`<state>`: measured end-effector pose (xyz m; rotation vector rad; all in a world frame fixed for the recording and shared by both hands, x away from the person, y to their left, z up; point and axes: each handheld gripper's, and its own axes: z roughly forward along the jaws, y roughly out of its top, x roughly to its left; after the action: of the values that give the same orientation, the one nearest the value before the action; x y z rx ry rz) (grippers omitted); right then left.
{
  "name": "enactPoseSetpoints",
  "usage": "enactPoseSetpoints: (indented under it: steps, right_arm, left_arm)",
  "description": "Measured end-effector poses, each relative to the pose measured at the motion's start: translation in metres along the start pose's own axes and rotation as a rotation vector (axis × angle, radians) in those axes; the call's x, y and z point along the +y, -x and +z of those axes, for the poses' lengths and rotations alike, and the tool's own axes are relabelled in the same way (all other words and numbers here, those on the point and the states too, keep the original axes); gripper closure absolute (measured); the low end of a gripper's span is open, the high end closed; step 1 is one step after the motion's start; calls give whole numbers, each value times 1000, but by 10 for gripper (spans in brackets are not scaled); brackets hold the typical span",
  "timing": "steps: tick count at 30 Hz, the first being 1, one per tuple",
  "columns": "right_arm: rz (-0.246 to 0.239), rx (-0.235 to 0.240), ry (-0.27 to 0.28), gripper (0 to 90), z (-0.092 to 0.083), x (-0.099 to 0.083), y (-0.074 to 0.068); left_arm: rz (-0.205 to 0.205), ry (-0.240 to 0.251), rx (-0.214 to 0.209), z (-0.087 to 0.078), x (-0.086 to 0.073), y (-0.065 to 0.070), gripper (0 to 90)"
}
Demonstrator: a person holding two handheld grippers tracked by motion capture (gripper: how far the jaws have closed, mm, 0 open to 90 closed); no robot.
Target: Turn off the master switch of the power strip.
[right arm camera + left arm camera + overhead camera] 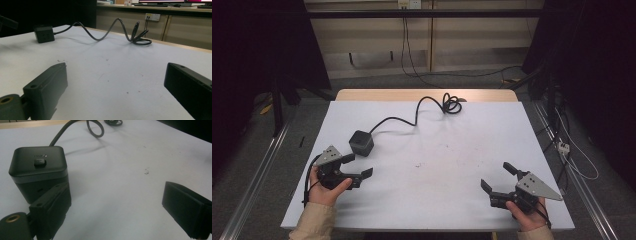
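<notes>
A black cube-shaped power block (361,142) sits on the white table top (437,165), left of centre. Its black cable (412,117) runs back to a coil (452,104) near the far edge. My left gripper (358,166) is open just in front of the cube. In the left gripper view the cube (38,172) stands right behind the left jaw, with a small button on top. My right gripper (498,177) is open near the front right, with bare table between its jaws. In the right gripper view the cube (44,33) lies far off at the left and the cable (115,30) arches across.
A wooden strip (427,95) shows along the table's far edge. Metal rails (257,170) run along both sides. A white power strip with cords (564,147) lies on the floor at the right. Dark curtains stand at either side, with a wall socket (408,4) behind.
</notes>
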<state>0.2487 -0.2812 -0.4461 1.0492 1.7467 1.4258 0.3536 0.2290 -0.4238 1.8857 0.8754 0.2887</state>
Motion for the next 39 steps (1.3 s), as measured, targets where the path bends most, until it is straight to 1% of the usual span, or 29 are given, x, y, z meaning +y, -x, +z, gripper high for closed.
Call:
enactPoseSetpoints:
  steps: [7,12,16,19,23,28,39]
  right_arm:
    - [0,0,-1,43,0,0,0]
    - [0,1,0,43,0,0,0]
    - [-1,2,0,43,0,0,0]
    - [-2,2,-2,43,0,0,0]
    - [-1,4,-6,43,0,-1,-1]
    - [0,5,-7,43,1,-1,-1]
    - [-4,6,-6,43,1,0,-1]
  left_arm:
    - [-4,2,-3,-3,-5,0,84]
    - [14,-10,-5,-4,-9,0,84]
    - [10,-9,-9,-6,-12,0,84]
    - [17,-15,-6,-7,-14,0,84]
    - [12,-16,-10,-8,-17,0,84]
    - [17,-23,-5,-9,-19,0,84]
    - [33,-29,-16,-11,-24,3,84]
